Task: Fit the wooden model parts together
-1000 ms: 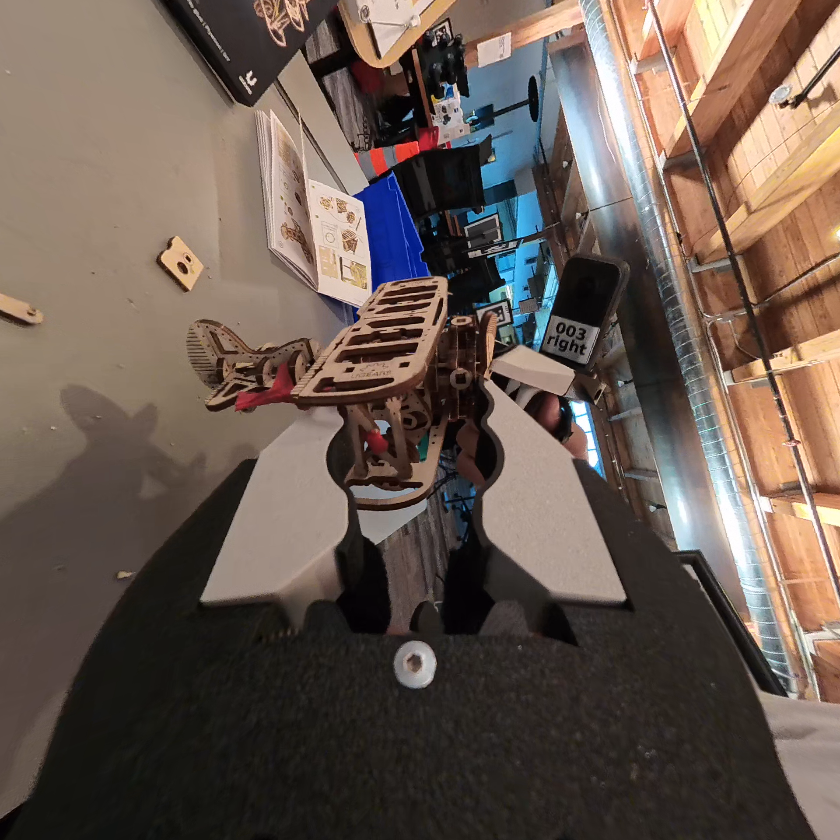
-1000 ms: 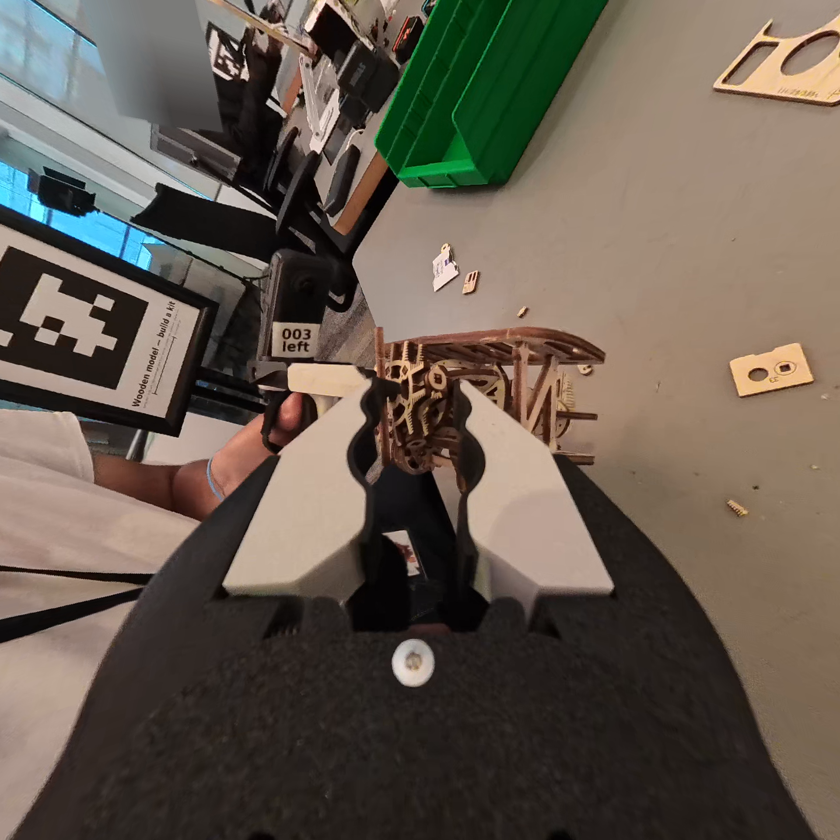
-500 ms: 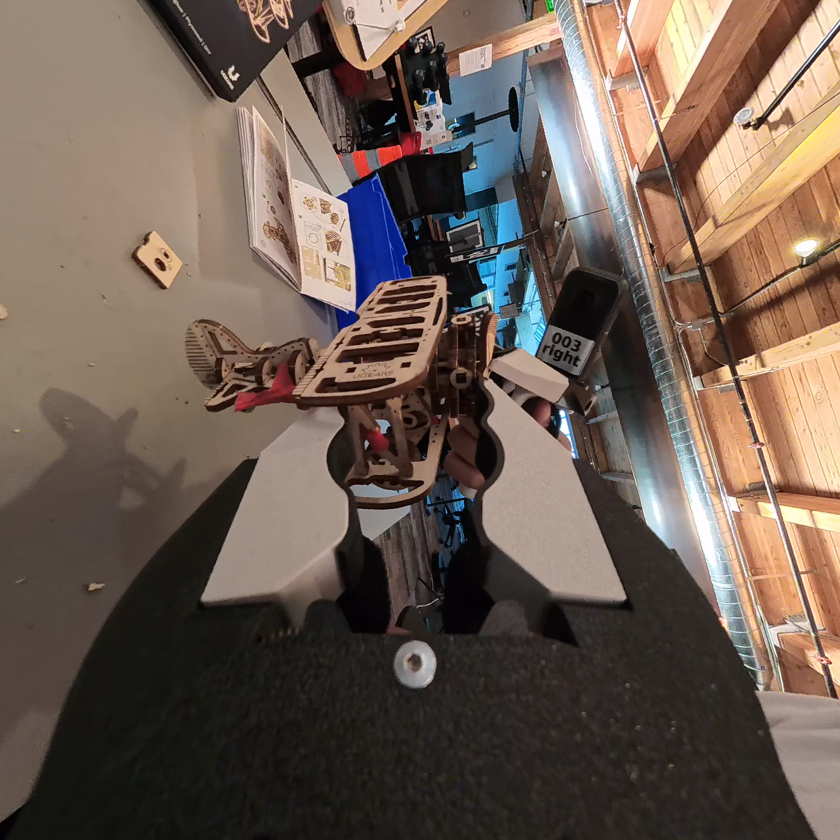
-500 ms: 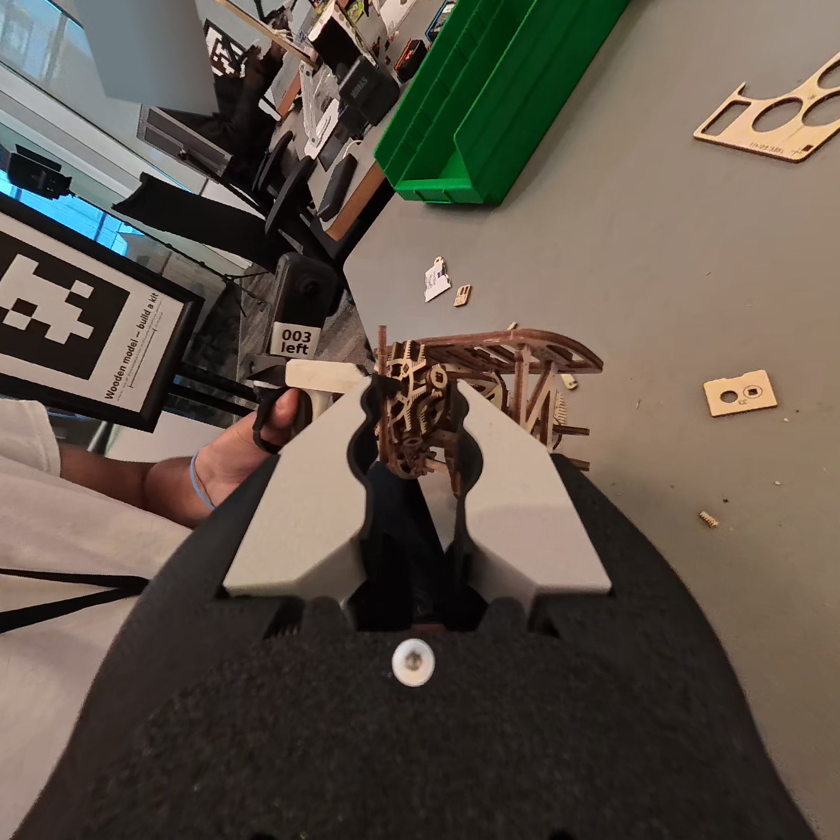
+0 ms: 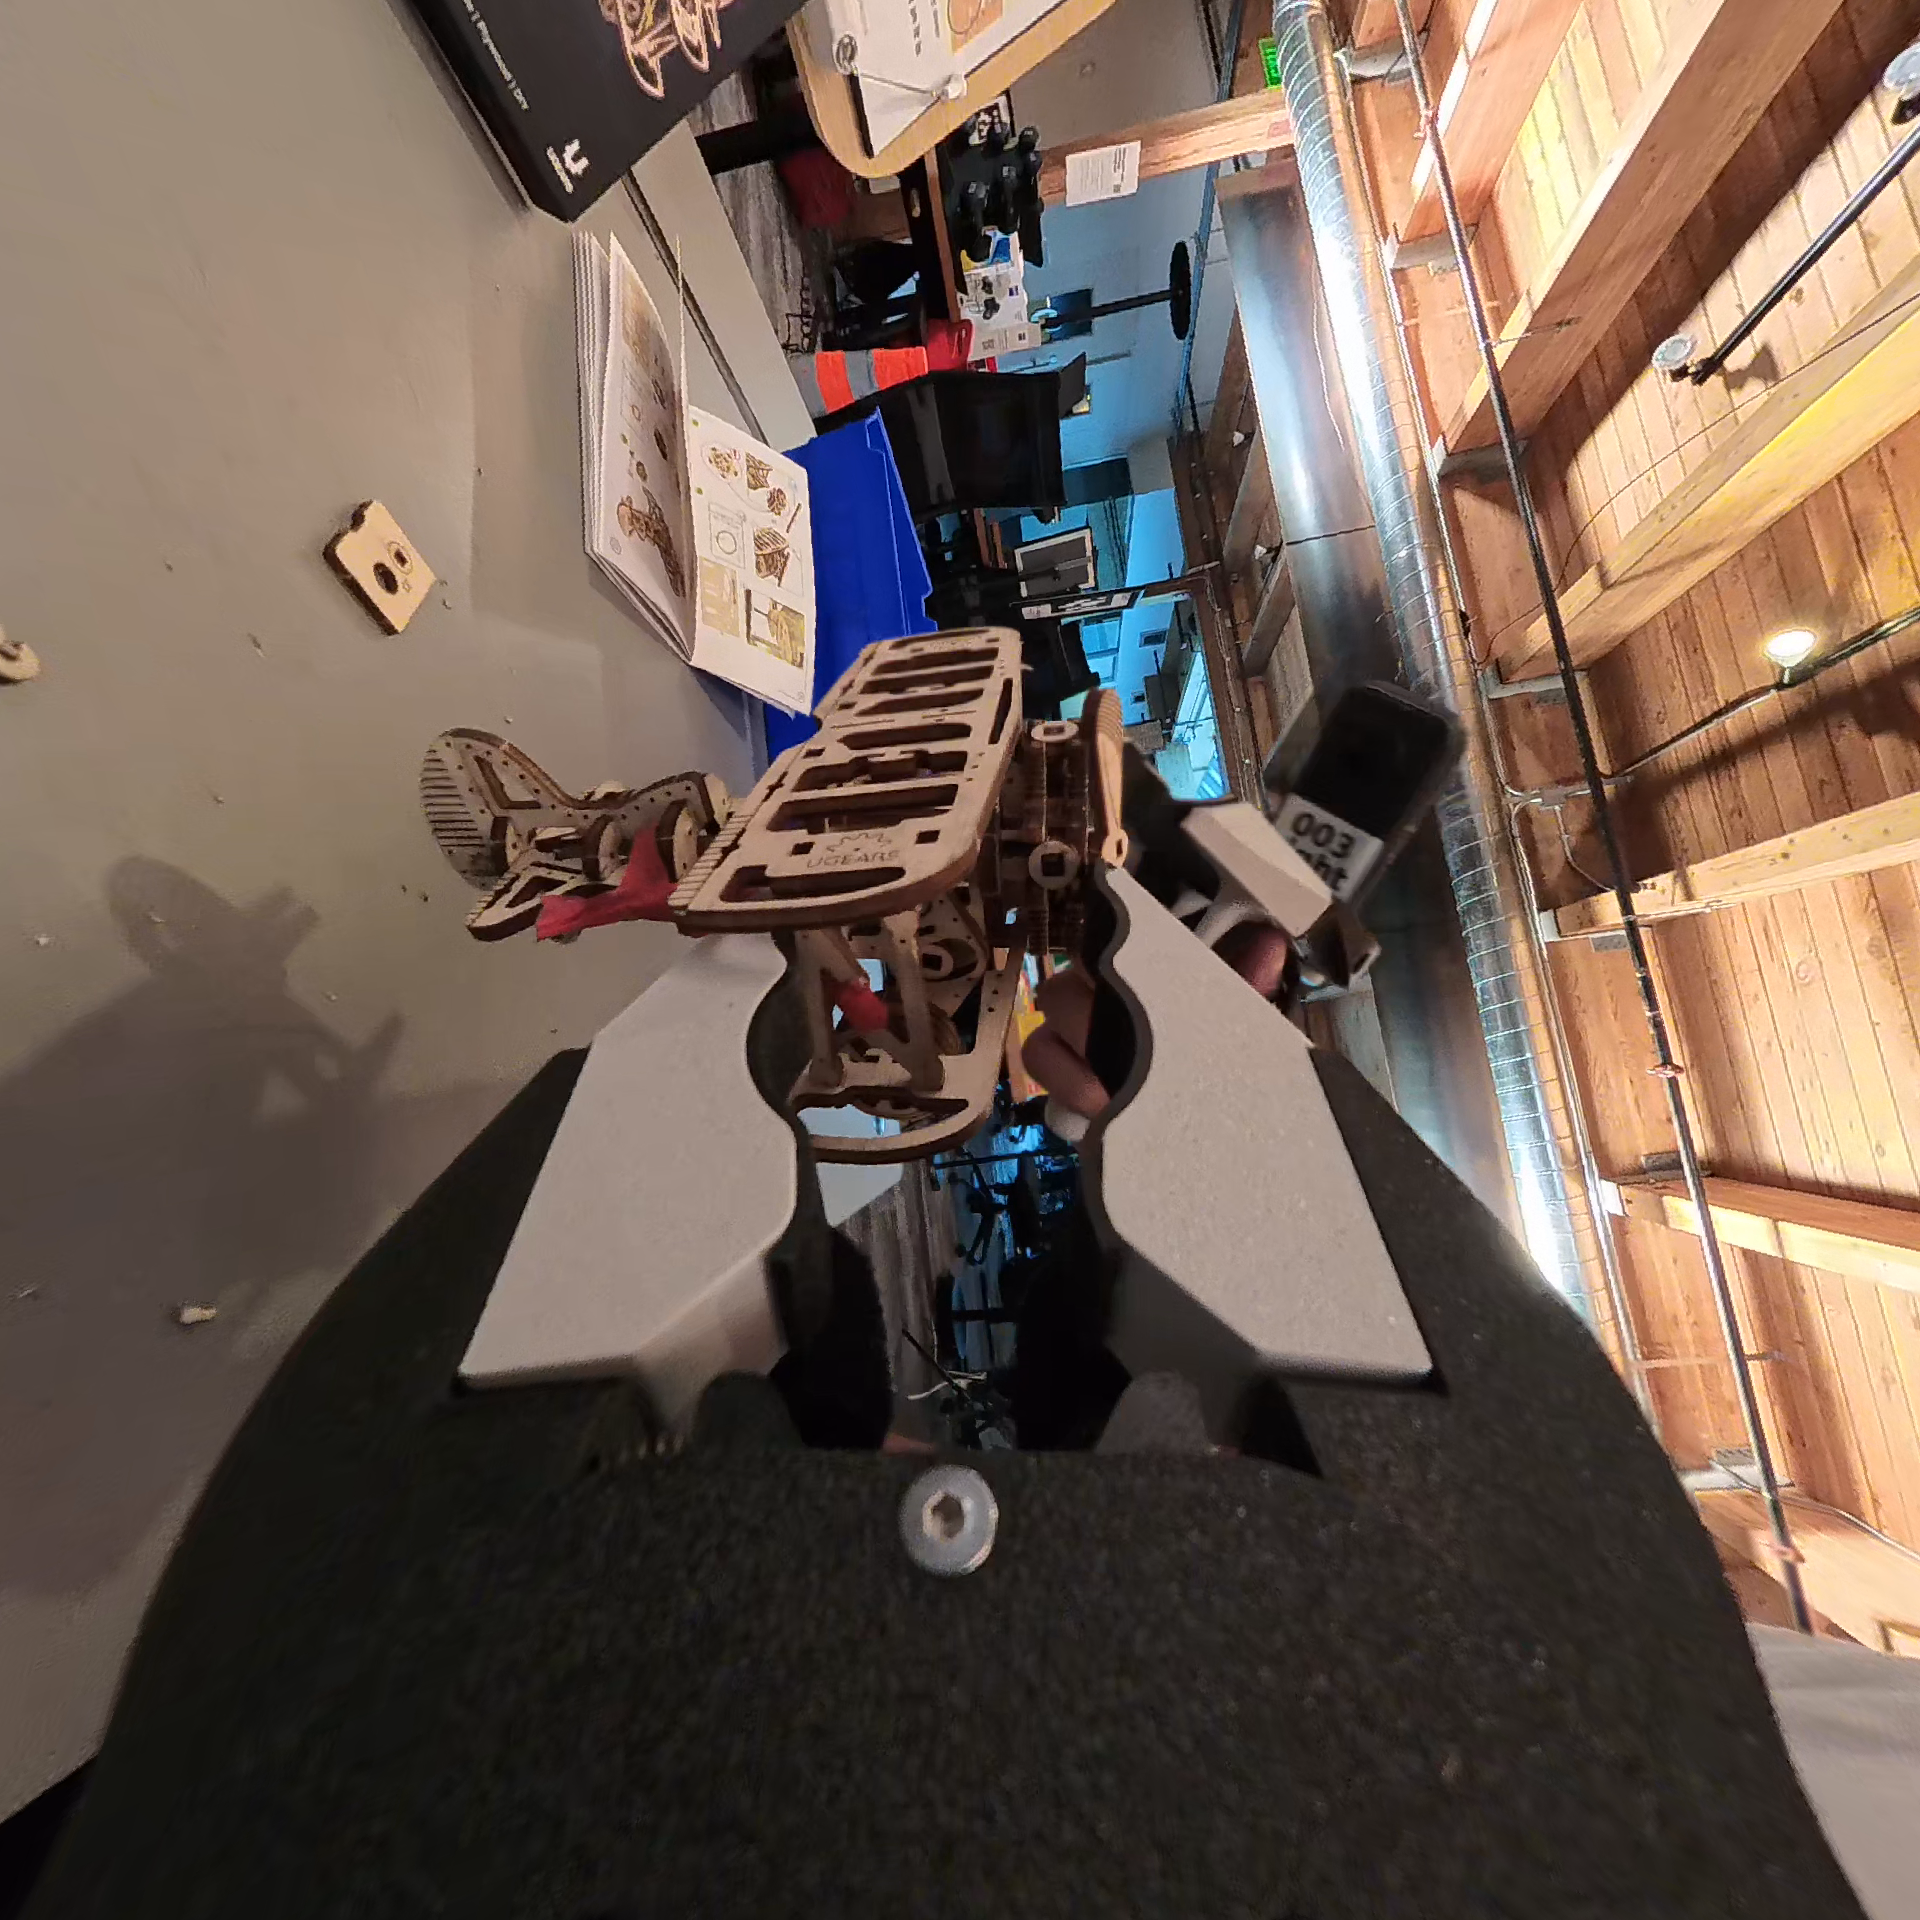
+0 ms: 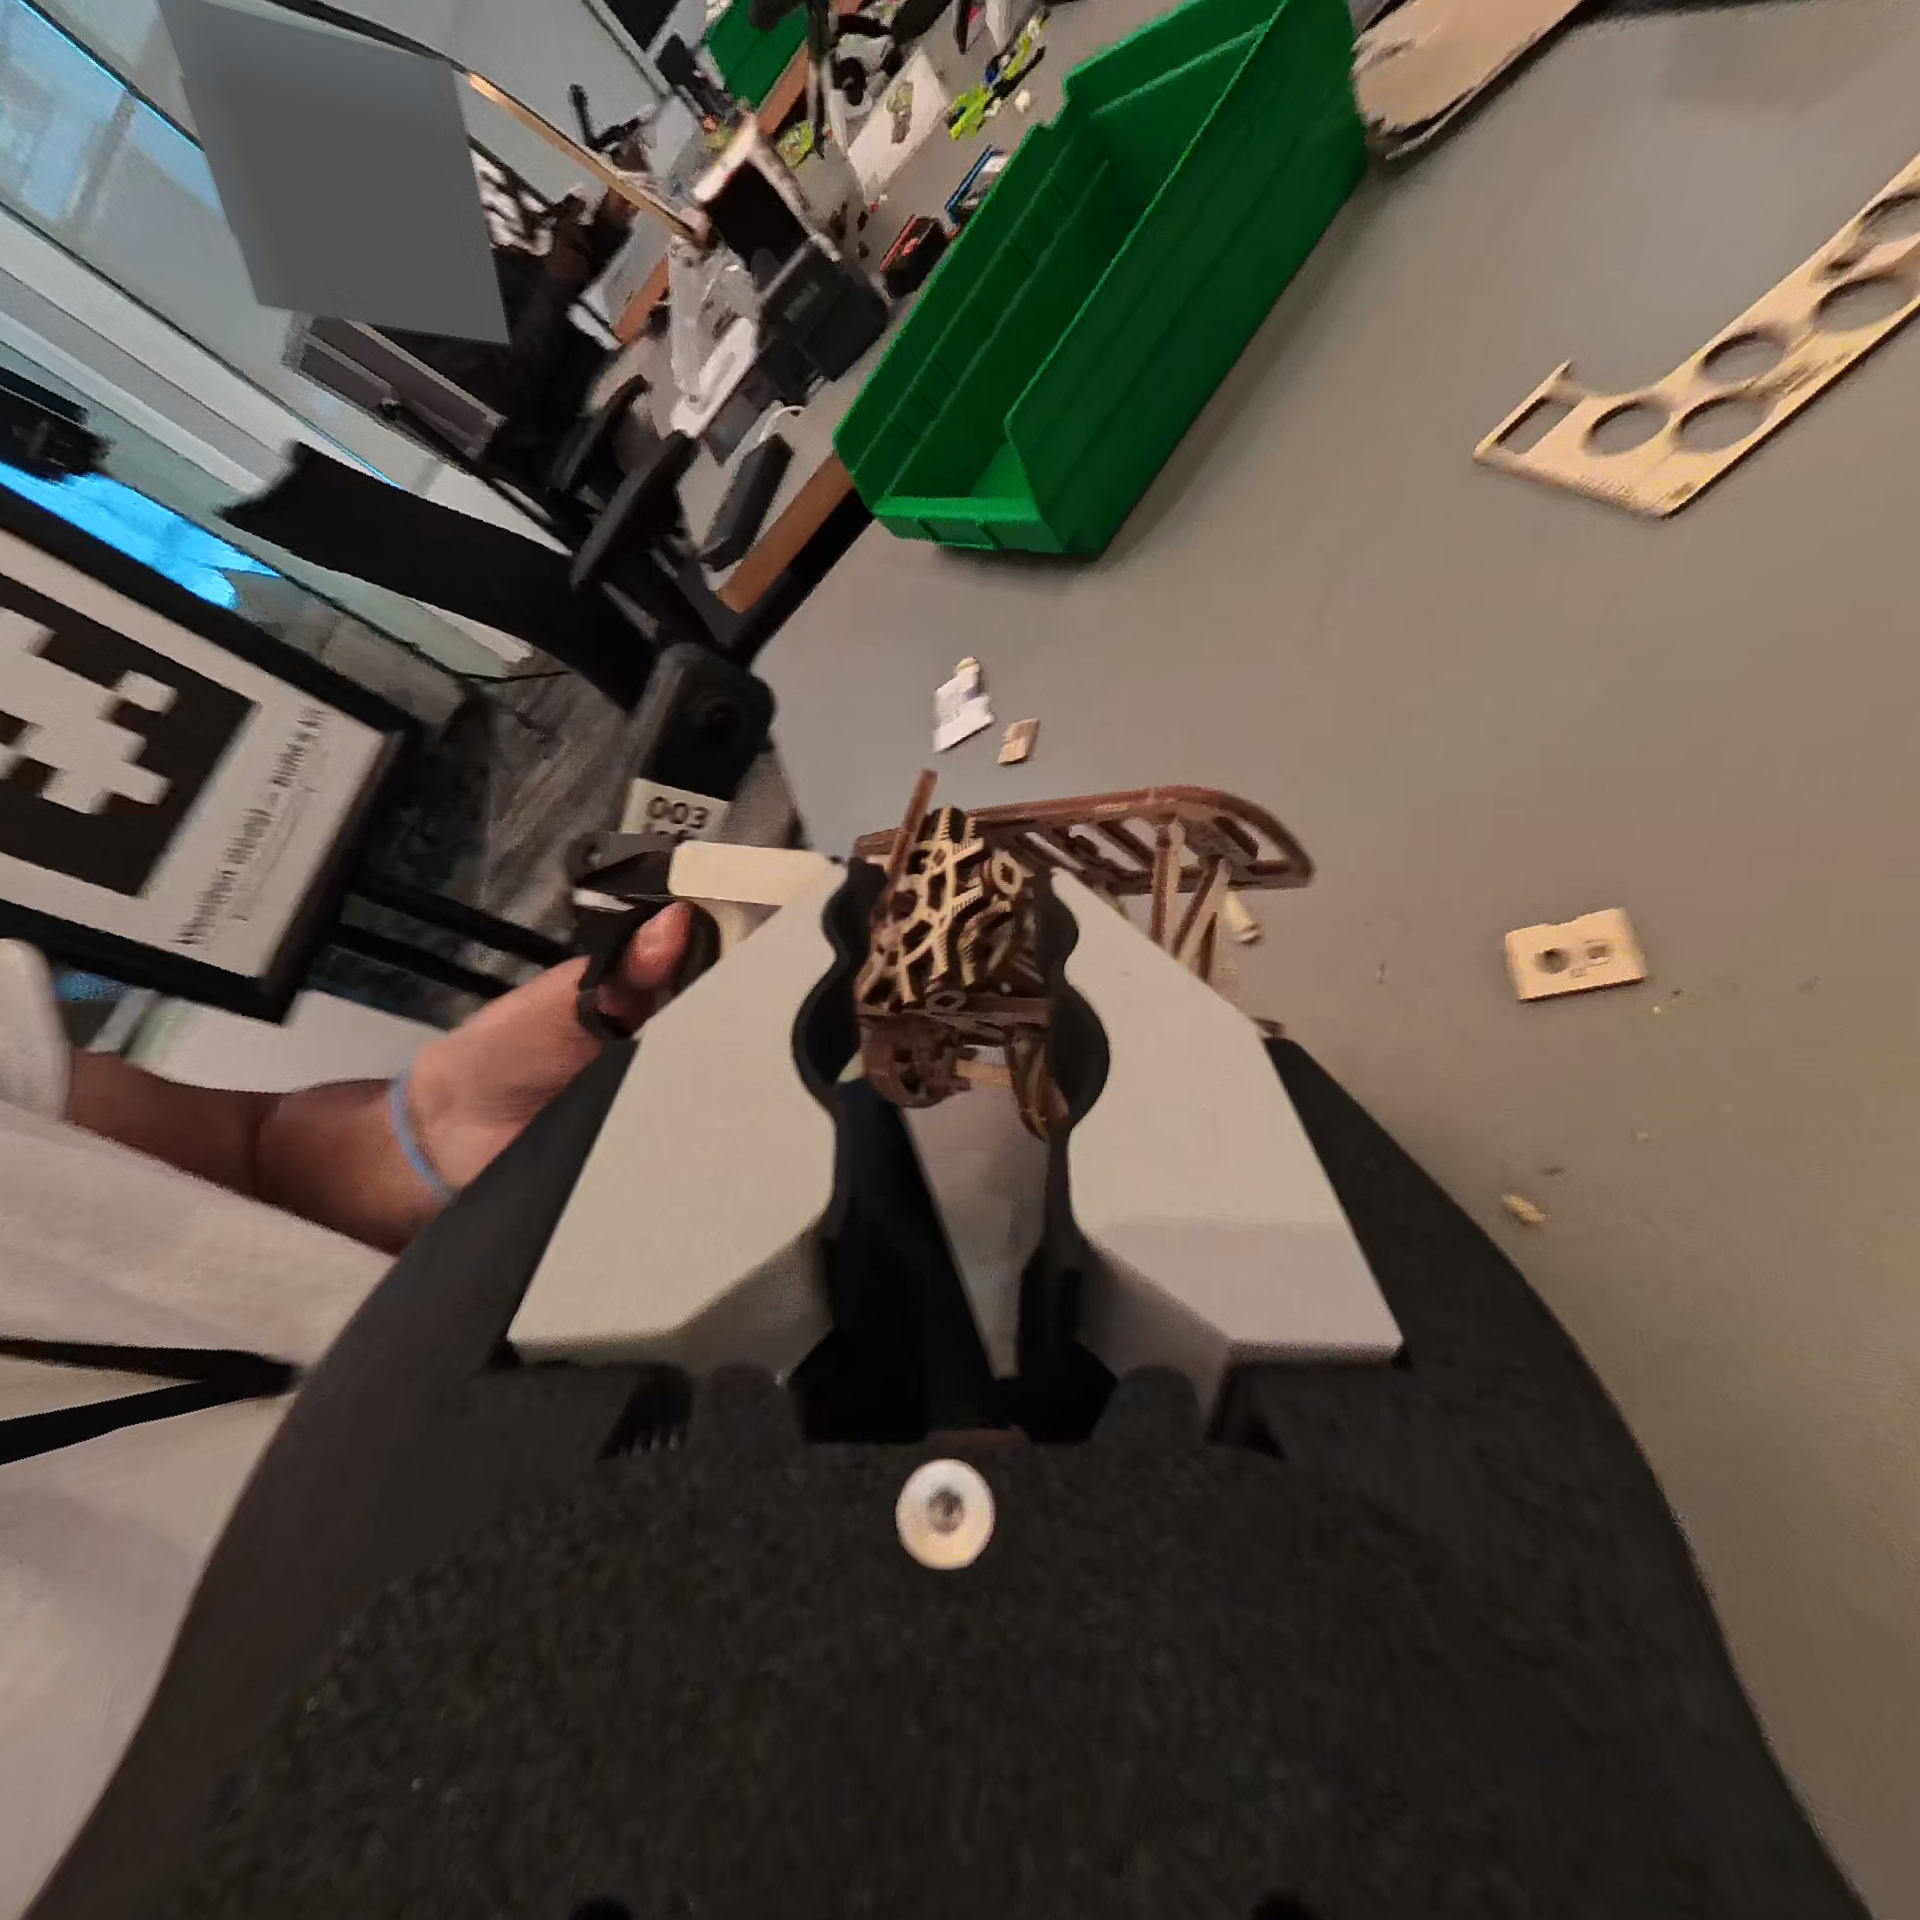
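Note:
A wooden biplane model (image 5: 873, 821) with red bits hangs above the grey table (image 5: 208, 364). My left gripper (image 5: 925, 935) is shut on it at the struts and lower wing. My right gripper (image 6: 951, 904) is shut on the model's geared nose (image 6: 951, 935). The upper wing (image 6: 1174, 831) runs off to the right behind it. The right gripper also shows in the left wrist view (image 5: 1257, 862), at the nose end of the model. The left gripper shows in the right wrist view (image 6: 727, 873), held by a hand (image 6: 499, 1070). The tail (image 5: 488, 800) points toward the table.
An open instruction booklet (image 5: 707, 520), a black box (image 5: 582, 83) and a small wooden tile (image 5: 379, 566) lie on the table. A green bin (image 6: 1091, 343), a wooden sheet with round holes (image 6: 1714, 384), a small tile (image 6: 1574, 951) and scraps (image 6: 966, 707) lie beyond the model. Left tips and right tips are each some 20 cm from the small tile (image 6: 1574, 951). Look for it in the left wrist view (image 5: 388, 561) too.
The right gripper has twisted on the model's nose, so the gears now show at an angle and that view is blurred. The left gripper keeps its hold and has shifted only slightly.

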`<state>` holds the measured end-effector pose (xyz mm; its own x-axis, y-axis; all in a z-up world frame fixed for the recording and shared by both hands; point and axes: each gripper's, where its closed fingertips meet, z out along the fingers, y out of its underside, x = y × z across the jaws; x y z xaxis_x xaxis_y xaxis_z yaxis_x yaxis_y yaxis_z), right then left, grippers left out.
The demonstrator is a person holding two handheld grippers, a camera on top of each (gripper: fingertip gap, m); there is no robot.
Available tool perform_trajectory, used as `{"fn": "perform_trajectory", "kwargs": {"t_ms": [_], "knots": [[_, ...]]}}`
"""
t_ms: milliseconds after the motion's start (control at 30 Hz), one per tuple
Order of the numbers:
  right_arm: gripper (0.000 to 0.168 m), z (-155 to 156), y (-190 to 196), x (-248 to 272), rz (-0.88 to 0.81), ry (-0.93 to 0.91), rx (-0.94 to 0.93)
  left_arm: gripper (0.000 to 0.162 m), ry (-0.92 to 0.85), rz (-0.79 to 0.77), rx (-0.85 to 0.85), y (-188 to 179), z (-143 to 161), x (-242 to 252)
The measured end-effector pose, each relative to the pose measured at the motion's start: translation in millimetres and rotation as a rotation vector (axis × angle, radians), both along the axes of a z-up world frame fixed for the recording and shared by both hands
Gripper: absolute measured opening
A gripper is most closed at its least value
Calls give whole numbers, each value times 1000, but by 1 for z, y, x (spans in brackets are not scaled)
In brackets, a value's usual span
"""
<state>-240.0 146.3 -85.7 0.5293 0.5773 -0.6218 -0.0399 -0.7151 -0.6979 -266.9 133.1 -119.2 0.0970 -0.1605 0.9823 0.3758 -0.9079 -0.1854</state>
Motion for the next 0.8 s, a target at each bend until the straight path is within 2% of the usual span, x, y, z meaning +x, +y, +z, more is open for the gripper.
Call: {"fn": "perform_trajectory", "kwargs": {"t_ms": [167, 233, 333, 500, 800], "knots": [[7, 22, -6, -4, -13, -265, 358, 48, 23, -4, 6, 0, -1, 0], [1, 18, -15, -14, 41, -421, 479, 48, 48, -6, 8, 0, -4, 0], [0, 2, -20, -22, 88, -588, 539, 49, 65, -8, 12, -1, -6, 1], [0, -7, -11, -19, 60, -612, 518, 48, 73, -8, 21, -2, -5, 1], [0, -10, -13, -22, 72, -519, 446, 48, 40, -10, -3, -5, -6, 0]]}}
